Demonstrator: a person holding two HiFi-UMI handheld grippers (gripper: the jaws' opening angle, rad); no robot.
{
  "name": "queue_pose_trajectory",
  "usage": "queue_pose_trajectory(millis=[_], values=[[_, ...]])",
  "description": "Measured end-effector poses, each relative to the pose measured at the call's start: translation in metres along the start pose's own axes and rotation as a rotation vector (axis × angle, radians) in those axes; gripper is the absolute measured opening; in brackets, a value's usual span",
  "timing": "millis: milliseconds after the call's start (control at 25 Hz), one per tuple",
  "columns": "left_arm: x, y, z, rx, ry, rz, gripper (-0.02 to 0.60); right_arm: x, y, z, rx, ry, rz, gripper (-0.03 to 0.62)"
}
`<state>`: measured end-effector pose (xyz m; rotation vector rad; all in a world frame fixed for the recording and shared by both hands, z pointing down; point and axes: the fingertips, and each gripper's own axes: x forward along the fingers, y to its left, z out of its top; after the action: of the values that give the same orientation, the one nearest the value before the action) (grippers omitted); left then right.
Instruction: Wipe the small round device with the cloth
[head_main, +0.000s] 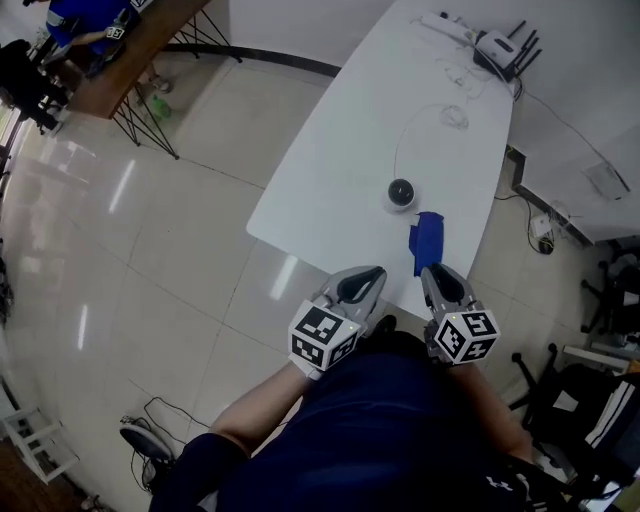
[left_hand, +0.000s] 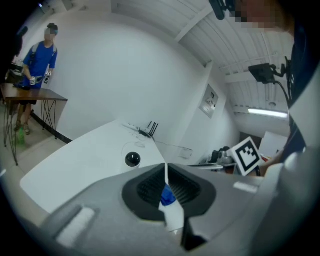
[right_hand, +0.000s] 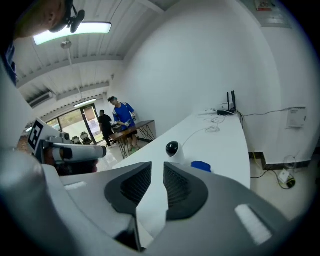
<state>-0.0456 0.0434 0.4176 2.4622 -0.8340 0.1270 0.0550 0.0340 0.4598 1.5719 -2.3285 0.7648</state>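
The small round device (head_main: 400, 192), white with a dark lens, stands near the front of the white table (head_main: 330, 170). A blue cloth (head_main: 428, 240) lies just in front of it, toward me. Both grippers hang at the table's near edge, short of the cloth. My left gripper (head_main: 370, 274) is shut with nothing held; in its view the device (left_hand: 132, 159) sits ahead and a bit of blue cloth (left_hand: 168, 196) shows through the slit. My right gripper (head_main: 433, 271) has a narrow empty gap between its jaws (right_hand: 158, 175), with the device (right_hand: 172, 148) and cloth (right_hand: 201, 166) beyond.
A router with antennas (head_main: 502, 48) and loose white cables (head_main: 440, 112) lie at the table's far end. A wooden table with a person in blue (head_main: 95, 30) stands at the back left. Office chairs (head_main: 610, 290) and a floor socket (head_main: 541, 228) are at the right.
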Motion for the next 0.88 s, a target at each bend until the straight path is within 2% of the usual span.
queue_pose_trajectory(millis=[120, 320, 440, 640, 760, 880], values=[[0.014, 0.001, -0.003, -0.004, 0.018, -0.02, 0.017, 0.009, -0.025, -0.013, -0.059, 0.051, -0.065, 0.123], [0.031, 0.001, -0.006, 0.012, 0.048, -0.037, 0.017, 0.037, -0.046, -0.036, -0.155, 0.181, -0.115, 0.152], [0.036, 0.007, -0.006, 0.009, 0.062, -0.017, 0.017, 0.064, -0.062, -0.057, -0.231, 0.311, -0.151, 0.171], [0.037, 0.021, -0.009, -0.027, 0.094, 0.043, 0.017, 0.098, -0.087, -0.097, -0.262, 0.536, -0.225, 0.287], [0.036, 0.025, -0.011, -0.043, 0.106, 0.06, 0.017, 0.107, -0.091, -0.101, -0.295, 0.557, -0.248, 0.293], [0.037, 0.028, -0.015, -0.057, 0.116, 0.074, 0.017, 0.112, -0.093, -0.095, -0.356, 0.547, -0.263, 0.271]])
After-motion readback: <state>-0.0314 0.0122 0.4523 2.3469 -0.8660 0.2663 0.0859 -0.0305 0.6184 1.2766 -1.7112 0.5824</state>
